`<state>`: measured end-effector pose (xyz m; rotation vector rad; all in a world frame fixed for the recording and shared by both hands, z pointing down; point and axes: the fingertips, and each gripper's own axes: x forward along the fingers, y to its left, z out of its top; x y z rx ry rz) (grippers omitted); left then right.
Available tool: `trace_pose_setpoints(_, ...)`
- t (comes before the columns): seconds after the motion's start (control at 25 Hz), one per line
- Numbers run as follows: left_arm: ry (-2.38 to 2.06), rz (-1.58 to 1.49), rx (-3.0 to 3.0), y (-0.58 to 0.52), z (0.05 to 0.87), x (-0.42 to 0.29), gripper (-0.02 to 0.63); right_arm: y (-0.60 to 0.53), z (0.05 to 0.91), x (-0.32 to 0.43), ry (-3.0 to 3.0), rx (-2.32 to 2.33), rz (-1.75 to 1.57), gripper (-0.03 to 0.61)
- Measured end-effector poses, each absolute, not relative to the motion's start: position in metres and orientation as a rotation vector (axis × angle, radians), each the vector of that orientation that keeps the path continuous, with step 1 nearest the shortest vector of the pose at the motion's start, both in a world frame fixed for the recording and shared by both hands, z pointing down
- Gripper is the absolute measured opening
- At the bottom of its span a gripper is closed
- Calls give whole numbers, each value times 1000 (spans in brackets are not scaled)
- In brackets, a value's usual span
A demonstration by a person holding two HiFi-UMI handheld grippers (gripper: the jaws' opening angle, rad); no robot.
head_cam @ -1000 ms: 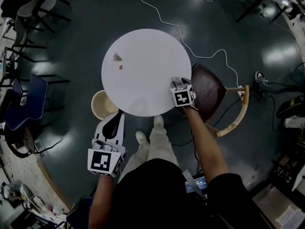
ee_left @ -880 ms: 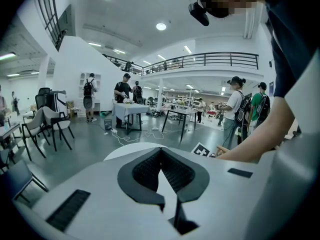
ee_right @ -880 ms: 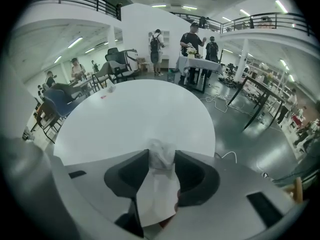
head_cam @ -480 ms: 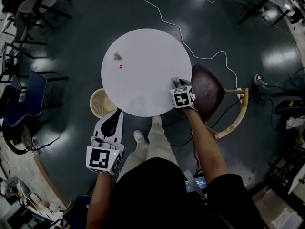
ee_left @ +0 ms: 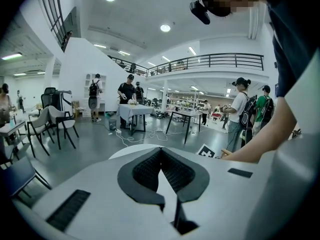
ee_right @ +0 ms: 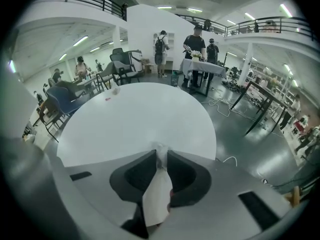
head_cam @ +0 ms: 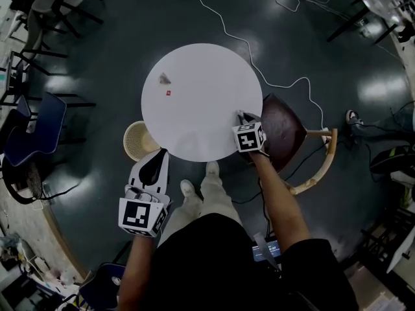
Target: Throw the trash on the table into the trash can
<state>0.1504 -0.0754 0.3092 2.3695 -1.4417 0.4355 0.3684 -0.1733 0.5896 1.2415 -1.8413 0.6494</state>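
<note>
On the right gripper (ee_right: 161, 153) the fingers have just been closing, and they now pinch a white scrap of paper (ee_right: 157, 196). The scrap stands up between the tips and trails back toward the gripper's body. In the head view this gripper (head_cam: 241, 116) points steeply down, with its tips at the near right edge of the round white worktop (head_cam: 201, 118).

Far across the worktop from those fingers, toward the opposite side, lie two more bits of trash, near each other but apart: a crumpled greyish wad (head_cam: 165, 79) and a tiny red piece (head_cam: 168, 93). Just beside the right gripper, off the worktop's edge, stands a dark brown chair (head_cam: 285, 125) with a pale curved back.

On the left gripper (ee_left: 161, 149) the fingers are pressed together with nothing between them. It (head_cam: 157, 155) hangs off the worktop's near left edge, over the dark floor (head_cam: 97, 57). Just beyond and to the left of its tips, a round woven basket (head_cam: 134, 141) sits on the floor, partly tucked under the worktop's rim. A white cable (head_cam: 259, 67) snakes across the floor on the far side.
</note>
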Motion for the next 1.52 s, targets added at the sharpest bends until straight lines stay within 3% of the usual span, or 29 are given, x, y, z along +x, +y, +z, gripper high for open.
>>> trace_pose_setpoints(0.48,-1554,393,2328,-72,304,153,15,-175,574,364,-1923,1198,605,60)
trace_pose_setpoints(0.84,-1689,406,2237,-52,290,113,15,-180,556,331,-1992,1161,587,58)
trace_pose_setpoints(1.52,-1795,327,2140,9,306,-1,15,-141,544,191,-2089,1026,473,57)
